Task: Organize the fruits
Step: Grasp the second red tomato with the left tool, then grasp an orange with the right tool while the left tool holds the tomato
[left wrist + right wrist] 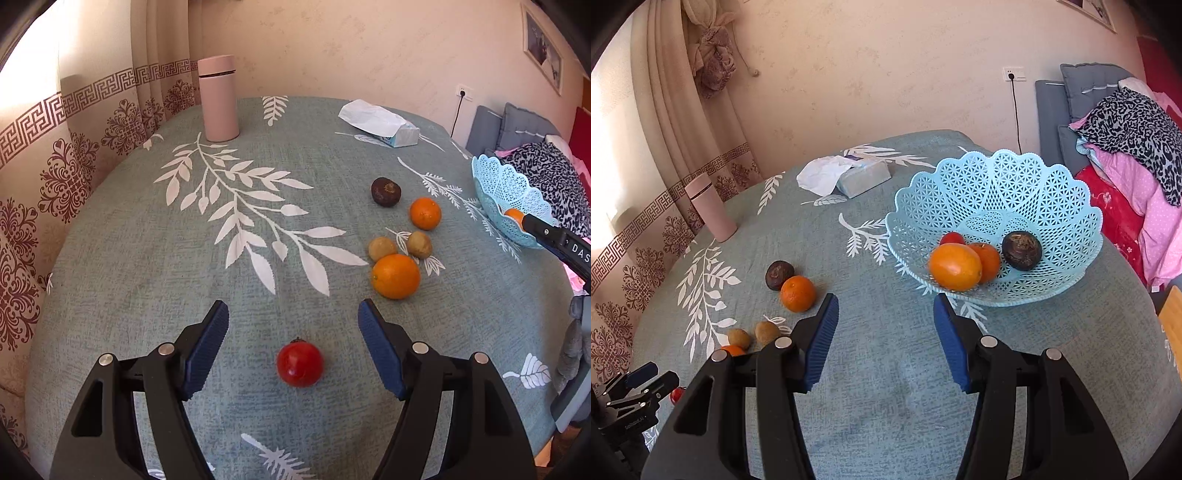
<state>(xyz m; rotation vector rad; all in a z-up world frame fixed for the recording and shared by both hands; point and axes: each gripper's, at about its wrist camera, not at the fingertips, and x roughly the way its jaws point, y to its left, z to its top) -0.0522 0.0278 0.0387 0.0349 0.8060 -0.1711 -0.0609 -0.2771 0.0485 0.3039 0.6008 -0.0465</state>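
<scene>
My left gripper (293, 314) is open, its blue pads either side of a red tomato (300, 363) lying on the cloth just short of the fingertips. Beyond it lie a large orange (395, 276), two small brown fruits (382, 248) (419, 244), a smaller orange (425, 213) and a dark round fruit (386, 191). My right gripper (885, 306) is open and empty, in front of the light blue lattice basket (1060, 192). The basket holds an orange (955, 266), a second orange (990, 260), a red tomato (952, 238) and a dark fruit (1022, 251).
A pink flask (218, 99) stands at the far left of the table. A tissue box (384, 123) lies at the back. The basket (498, 184) sits near the table's right edge. Curtains hang to the left; a chair with piled clothes (1126, 140) is on the right.
</scene>
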